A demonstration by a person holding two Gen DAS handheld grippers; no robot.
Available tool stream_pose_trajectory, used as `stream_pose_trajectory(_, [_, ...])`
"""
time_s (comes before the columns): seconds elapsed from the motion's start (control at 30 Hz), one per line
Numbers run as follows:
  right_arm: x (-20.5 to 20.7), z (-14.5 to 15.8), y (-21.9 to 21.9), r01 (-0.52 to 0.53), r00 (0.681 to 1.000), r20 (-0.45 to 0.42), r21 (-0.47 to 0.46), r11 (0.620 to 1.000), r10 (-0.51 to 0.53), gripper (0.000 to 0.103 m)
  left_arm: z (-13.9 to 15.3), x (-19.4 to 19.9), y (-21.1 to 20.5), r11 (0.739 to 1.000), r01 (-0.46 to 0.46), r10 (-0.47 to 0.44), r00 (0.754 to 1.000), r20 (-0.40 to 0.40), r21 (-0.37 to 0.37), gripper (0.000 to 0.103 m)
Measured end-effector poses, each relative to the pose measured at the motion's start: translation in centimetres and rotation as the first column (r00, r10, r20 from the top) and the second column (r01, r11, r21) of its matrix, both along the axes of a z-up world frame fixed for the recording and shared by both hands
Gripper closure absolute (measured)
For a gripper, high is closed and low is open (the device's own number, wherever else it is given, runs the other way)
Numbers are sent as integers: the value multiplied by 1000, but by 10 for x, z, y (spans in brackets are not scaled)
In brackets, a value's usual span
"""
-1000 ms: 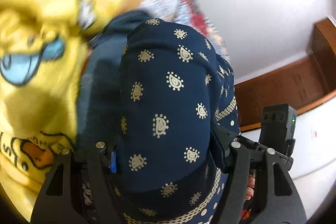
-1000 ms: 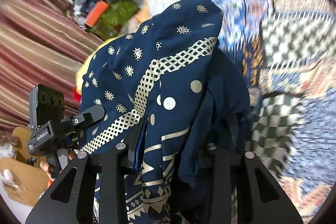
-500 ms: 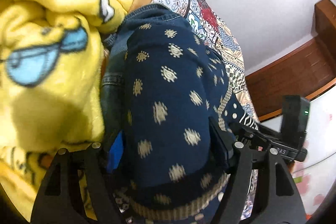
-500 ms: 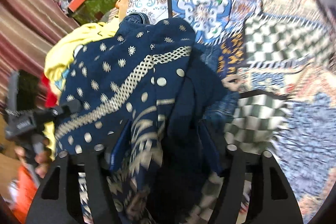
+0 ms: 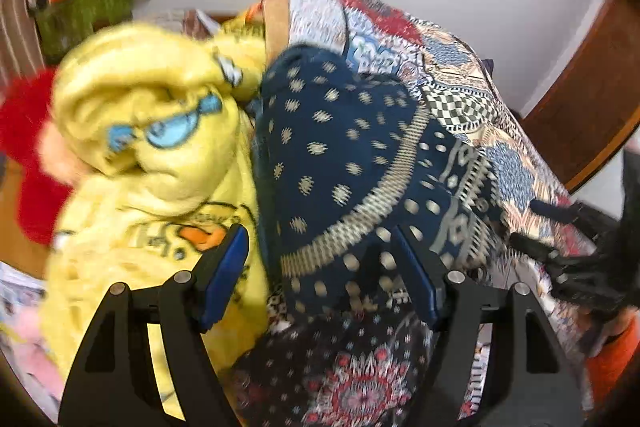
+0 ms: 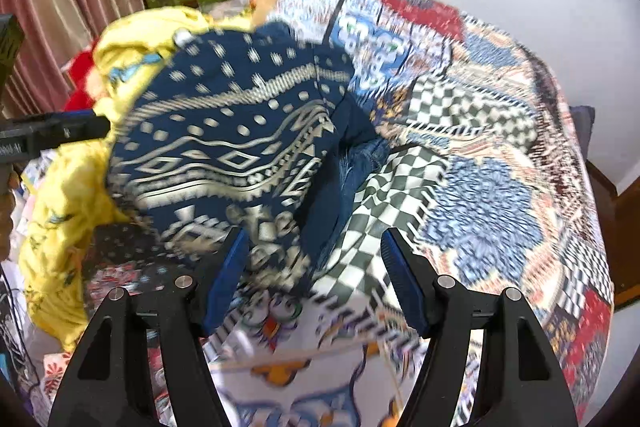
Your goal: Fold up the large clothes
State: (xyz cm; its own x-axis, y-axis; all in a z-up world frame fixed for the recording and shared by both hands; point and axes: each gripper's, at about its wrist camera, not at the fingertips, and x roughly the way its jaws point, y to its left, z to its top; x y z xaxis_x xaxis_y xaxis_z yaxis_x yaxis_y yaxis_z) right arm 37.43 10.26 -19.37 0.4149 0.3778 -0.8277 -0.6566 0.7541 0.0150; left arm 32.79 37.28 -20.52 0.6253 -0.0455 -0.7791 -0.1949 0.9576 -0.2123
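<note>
Folded navy printed garment (image 6: 240,143) apparently rests ahead of both tools, left tool (image 5: 320,275) and right tool (image 6: 316,279) standing apart, empty; the yellow clothes (image 5: 152,155) beside it remain unfolded.

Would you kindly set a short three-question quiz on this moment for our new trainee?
1. True or false: the right gripper is clamped on the navy printed garment.
2. What lies directly left of that garment in the left wrist view: (a) yellow cartoon blanket, (b) wooden chair, (c) white towel?
3. What covers the bed beneath everything?

Key: 1. False; both it and the left gripper are open. 2. (a). 3. A patchwork bedspread.
</note>
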Motion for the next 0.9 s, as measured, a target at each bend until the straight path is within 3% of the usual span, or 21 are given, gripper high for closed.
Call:
stream_pose_trajectory(0.17, [-31,57,-12,-10,995,104,77,997,2,38,58,-44,-34,994,18,-30,993,112,107,31])
stream_pose_trajectory(0.3, [-69,109,-27,-36,973,229,161,986,-2,38,113,-80,-58,991,11,-44,968,248,134,31])
stream_pose_trajectory(0.47, [-120,166,-49,-62,926,374,290,955,-53,38,173,-129,-88,990,-22,-39,906,422,140,31])
stream_pose_trajectory(0.57, [-149,190,-63,-88,896,436,369,925,-89,38,201,-163,-107,985,-59,-35,851,524,163,31])
stream_pose_trajectory(0.67, [-169,204,-73,-104,874,470,429,897,-124,38,219,-193,-127,975,-102,-40,795,605,199,31])
stream_pose_trajectory(0.77, [-188,213,-78,-108,852,499,460,881,-156,38,230,-215,-144,969,-126,-45,756,653,212,31])
stream_pose_trajectory(0.9, [-200,217,-83,-103,835,517,481,870,-187,38,236,-233,-155,966,-147,-41,724,688,213,31])
